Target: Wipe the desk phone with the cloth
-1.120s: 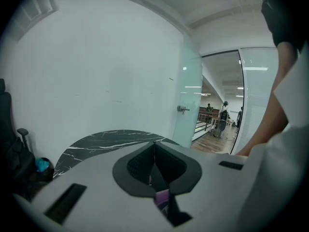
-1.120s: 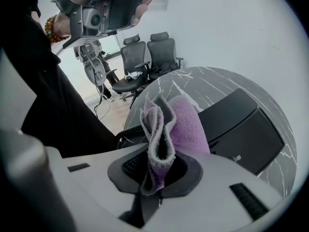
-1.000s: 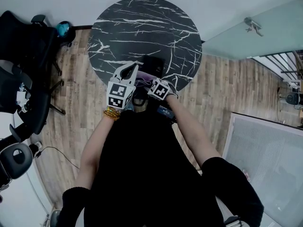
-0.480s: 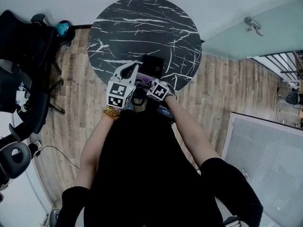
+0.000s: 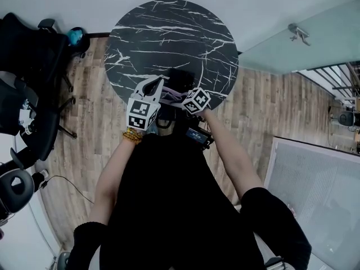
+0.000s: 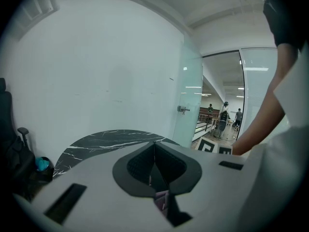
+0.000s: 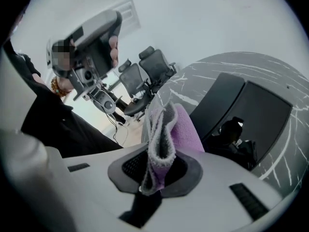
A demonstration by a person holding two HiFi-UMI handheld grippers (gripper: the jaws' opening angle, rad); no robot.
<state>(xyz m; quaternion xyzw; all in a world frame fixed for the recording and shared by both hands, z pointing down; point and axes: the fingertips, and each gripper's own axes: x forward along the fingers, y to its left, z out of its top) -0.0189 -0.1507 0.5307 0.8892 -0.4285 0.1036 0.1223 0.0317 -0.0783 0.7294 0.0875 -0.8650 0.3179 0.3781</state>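
The black desk phone [image 5: 181, 79] sits at the near edge of the round black marble table [image 5: 169, 32]. In the right gripper view the desk phone [image 7: 244, 112] lies just beyond the jaws. My right gripper [image 7: 157, 170] is shut on a purple and grey cloth [image 7: 166, 134], which stands up out of the jaws. From the head view the right gripper [image 5: 188, 99] hovers at the phone's near side with the cloth [image 5: 171, 98] trailing left. My left gripper [image 5: 149, 88] is held beside it, left of the phone. Its jaws [image 6: 154, 163] meet with nothing between them.
Black office chairs [image 5: 28, 66] stand on the wood floor left of the table. A glass door with a handle [image 5: 298, 31] is at the back right. A white ribbed panel [image 5: 315, 196] lies to the right. People stand far off behind the glass [image 6: 224, 117].
My right gripper has shifted right and a little toward the phone, turning its marker cube. The left gripper has stayed about where it was.
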